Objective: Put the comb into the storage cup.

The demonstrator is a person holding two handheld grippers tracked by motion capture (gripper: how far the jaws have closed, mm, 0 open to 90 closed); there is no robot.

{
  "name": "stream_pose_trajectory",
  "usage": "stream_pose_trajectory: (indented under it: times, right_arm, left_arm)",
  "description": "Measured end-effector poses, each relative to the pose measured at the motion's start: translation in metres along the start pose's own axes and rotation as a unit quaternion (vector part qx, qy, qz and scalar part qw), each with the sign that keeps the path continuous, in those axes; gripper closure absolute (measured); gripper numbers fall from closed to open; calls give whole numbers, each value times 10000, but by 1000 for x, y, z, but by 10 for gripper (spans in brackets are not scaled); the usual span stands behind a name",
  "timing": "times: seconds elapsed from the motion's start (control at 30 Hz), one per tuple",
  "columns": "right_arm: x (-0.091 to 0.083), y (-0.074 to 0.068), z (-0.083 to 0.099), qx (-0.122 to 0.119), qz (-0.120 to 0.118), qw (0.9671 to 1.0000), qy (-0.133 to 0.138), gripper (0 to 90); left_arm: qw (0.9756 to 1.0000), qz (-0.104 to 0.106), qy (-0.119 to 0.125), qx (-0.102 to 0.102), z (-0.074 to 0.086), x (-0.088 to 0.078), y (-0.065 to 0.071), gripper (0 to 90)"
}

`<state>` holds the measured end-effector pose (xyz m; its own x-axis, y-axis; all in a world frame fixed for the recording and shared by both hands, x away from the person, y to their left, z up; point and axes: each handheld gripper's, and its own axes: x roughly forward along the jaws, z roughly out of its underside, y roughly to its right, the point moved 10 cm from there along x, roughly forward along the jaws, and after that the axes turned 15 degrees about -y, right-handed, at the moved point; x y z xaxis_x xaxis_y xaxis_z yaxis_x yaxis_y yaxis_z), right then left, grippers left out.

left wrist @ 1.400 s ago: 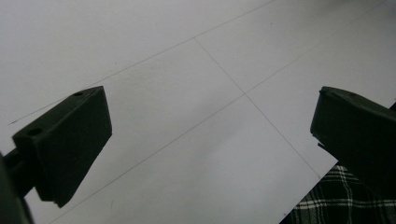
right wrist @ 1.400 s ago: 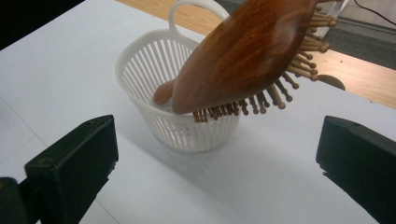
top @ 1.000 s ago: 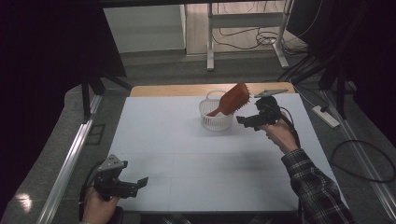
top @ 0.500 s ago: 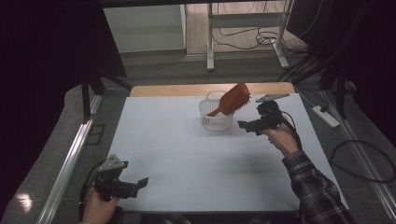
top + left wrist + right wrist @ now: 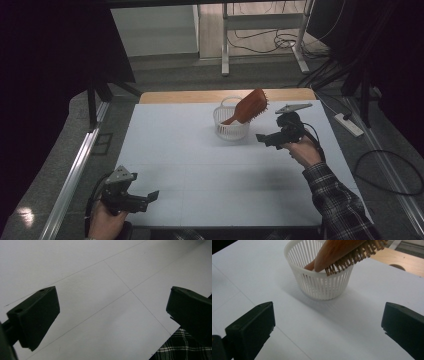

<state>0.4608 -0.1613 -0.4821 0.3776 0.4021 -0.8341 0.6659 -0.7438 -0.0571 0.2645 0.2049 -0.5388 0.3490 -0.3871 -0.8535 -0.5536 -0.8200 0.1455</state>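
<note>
A wooden hairbrush (image 5: 248, 107) (image 5: 342, 252) stands tilted in a white slotted basket (image 5: 231, 127) (image 5: 322, 282), handle down, bristled head leaning out over the rim to the right. My right gripper (image 5: 261, 138) (image 5: 328, 325) hovers just right of the basket, pointing at it, open with nothing between its jaws. My left gripper (image 5: 150, 196) (image 5: 112, 315) rests near the table's front left corner, open and empty, over bare white surface.
The white table top (image 5: 200, 165) carries thin grid lines. A wooden strip (image 5: 190, 96) runs along its far edge. A plaid sleeve (image 5: 340, 205) (image 5: 175, 347) reaches in at the front right. A power strip (image 5: 348, 125) and cables lie on the floor to the right.
My right gripper has drawn back a little from the basket, toward the person. The brush stays in the basket and the left gripper has not moved.
</note>
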Motion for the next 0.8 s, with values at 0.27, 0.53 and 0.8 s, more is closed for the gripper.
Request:
stream_pose_trajectory:
  times: [0.27, 0.53, 0.8]
  right_arm:
    - [-1, -5, 7, -60, -69, 9999, -69, 0]
    - [-4, -9, 9, -106, -48, 9999, -5, 0]
    - [-5, -11, 14, -90, -94, 9999, -79, 0]
  left_arm:
    - [10000, -3, -1, 4, 0, 0, 0, 0]
    - [10000, -5, 1, 11, 0, 0, 0, 0]
    - [10000, -4, 8, 7, 0, 0, 0, 0]
